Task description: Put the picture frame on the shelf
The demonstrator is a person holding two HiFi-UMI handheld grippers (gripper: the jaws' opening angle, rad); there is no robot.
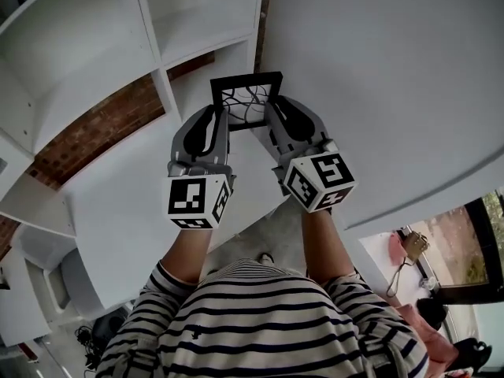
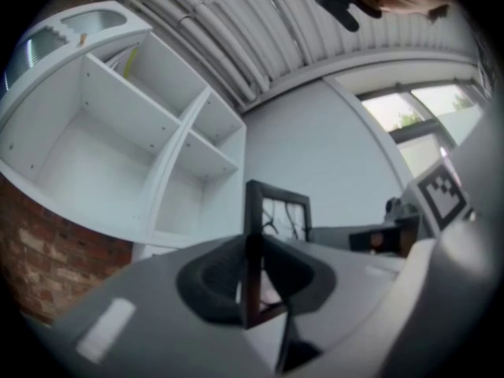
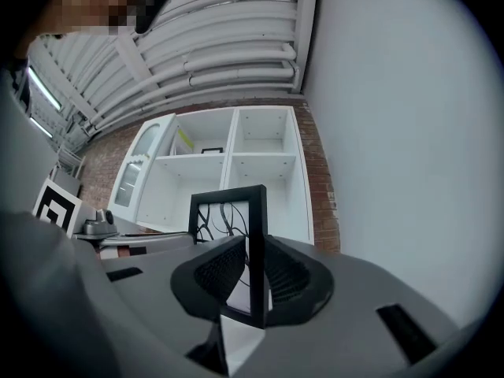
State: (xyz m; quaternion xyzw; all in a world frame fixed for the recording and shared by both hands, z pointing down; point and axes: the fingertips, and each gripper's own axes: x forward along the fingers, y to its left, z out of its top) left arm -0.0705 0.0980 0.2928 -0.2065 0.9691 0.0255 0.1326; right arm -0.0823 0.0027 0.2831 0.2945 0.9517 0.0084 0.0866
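A small black picture frame (image 1: 246, 99) with a line drawing on white is held up in the air between both grippers. My left gripper (image 1: 220, 122) is shut on the frame's left edge (image 2: 252, 250). On the opposite side, my right gripper (image 1: 272, 116) is shut on its right edge (image 3: 257, 246). The white shelf unit (image 1: 94, 46) with open cubbies stands beyond the frame, at the upper left of the head view. The same shelf (image 3: 228, 172) shows straight ahead in the right gripper view, behind the frame.
A red brick wall (image 1: 94, 128) runs behind the shelf. A large white wall panel (image 1: 394, 77) fills the right side. A small dark object (image 3: 211, 150) and a yellow item (image 3: 183, 140) sit in an upper cubby. Pipes cross the ceiling (image 3: 213, 53).
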